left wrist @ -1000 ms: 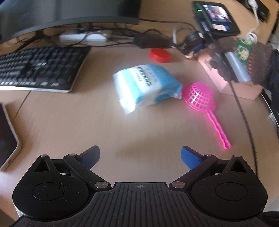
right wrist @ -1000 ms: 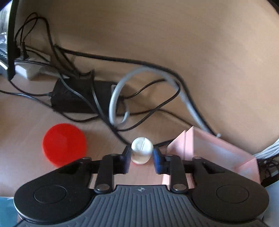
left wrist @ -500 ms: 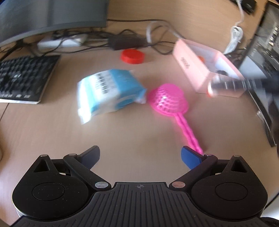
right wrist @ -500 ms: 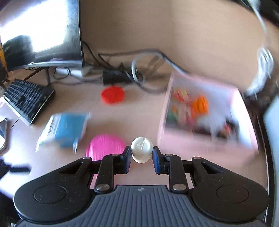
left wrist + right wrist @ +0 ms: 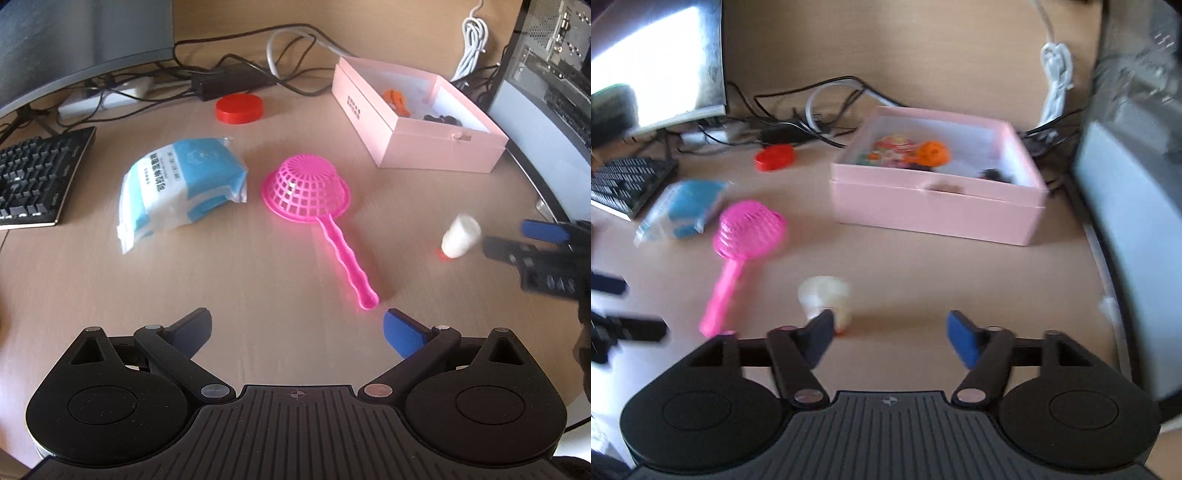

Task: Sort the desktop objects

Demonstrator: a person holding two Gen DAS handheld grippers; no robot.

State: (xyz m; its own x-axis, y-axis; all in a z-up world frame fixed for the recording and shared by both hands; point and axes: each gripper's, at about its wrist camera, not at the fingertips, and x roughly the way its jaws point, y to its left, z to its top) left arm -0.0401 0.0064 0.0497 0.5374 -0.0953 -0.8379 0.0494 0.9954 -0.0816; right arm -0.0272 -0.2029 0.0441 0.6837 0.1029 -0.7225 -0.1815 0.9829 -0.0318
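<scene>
Right claw jaws opening, wide apart now, nothing pressed between the pads. Small white bottle sits on the surface just ahead of the left pad, outside the gap, so released, not held. In the left wrist view the same bottle looks tilted, a red bit at its base; blurred, can't tell if it is standing or tipping.

Landmark = pink box, open top, already some small items in it (orange one, dark ones). Bottle is on the near side of the box, apart from it, not inside. So bottle not yet sorted into the box, if that's the target.

Left claw wide open, empty, hovering over bare surface. Pink strainer lies dome-up to the near-left of the box; its long axis runs from the basket down along the handle toward the left claw, handle tip just beyond the right pad of that claw. Left claw is clearly the nearer one for the strainer; handle nearly in line with the claw's pointing direction, so judged an easy reach forward, maybe with some wrist roll to pinch across the handle.

Blue tissue pack further left of the box, beside the strainer basket. Red lid left of the box, by the cables.
</scene>
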